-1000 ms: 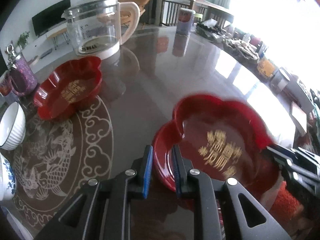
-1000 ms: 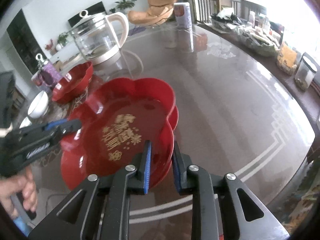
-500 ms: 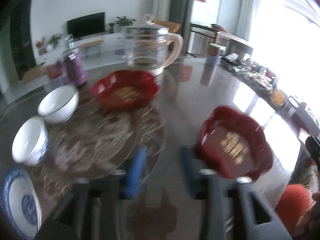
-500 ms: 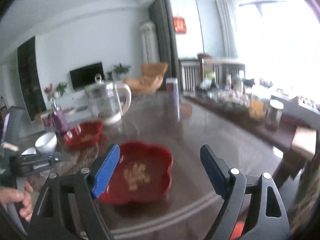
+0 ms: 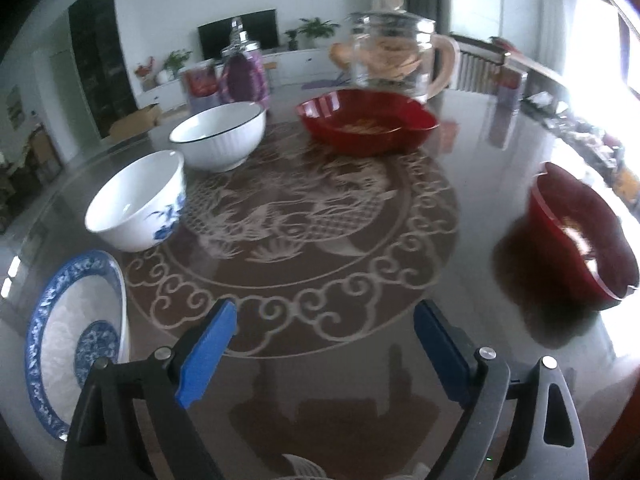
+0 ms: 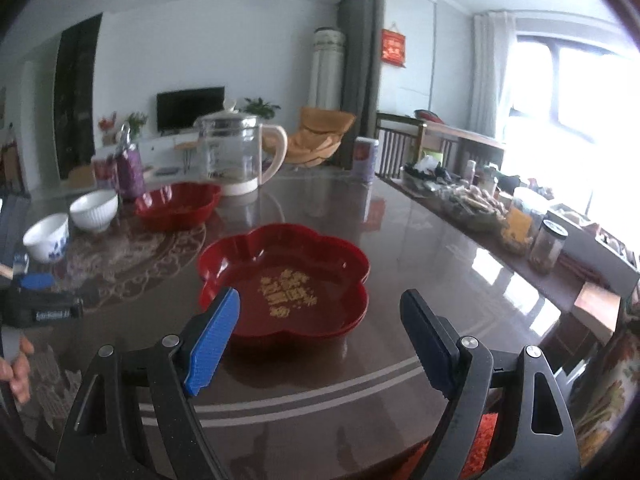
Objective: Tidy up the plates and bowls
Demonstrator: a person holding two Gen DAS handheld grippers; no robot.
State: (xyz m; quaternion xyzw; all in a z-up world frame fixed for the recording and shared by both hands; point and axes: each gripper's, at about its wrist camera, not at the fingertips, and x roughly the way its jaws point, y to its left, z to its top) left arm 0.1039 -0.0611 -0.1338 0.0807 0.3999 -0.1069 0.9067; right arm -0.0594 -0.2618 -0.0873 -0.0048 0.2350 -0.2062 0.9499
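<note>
left gripper [image 5: 324, 344]: wide apart, empty | right gripper [image 6: 320, 328]: wide apart, empty | glossy red lobed plates [image 6: 284, 280]: stacked on polished bench [image 6: 420, 248] | ribbed white bowl [image 5: 218, 136] beside blue-painted bowl [image 5: 136, 200]

- Left black two-finger gripper with blue pads [image 5: 324, 344] hovered above the tabletop, jaws spread wide, gripping nothing.
- Right black two-finger gripper with blue pads [image 6: 320, 332] likewise held jaws wide apart, empty.
- Bare hand [image 6: 18, 364] clutched the left handle.
</note>
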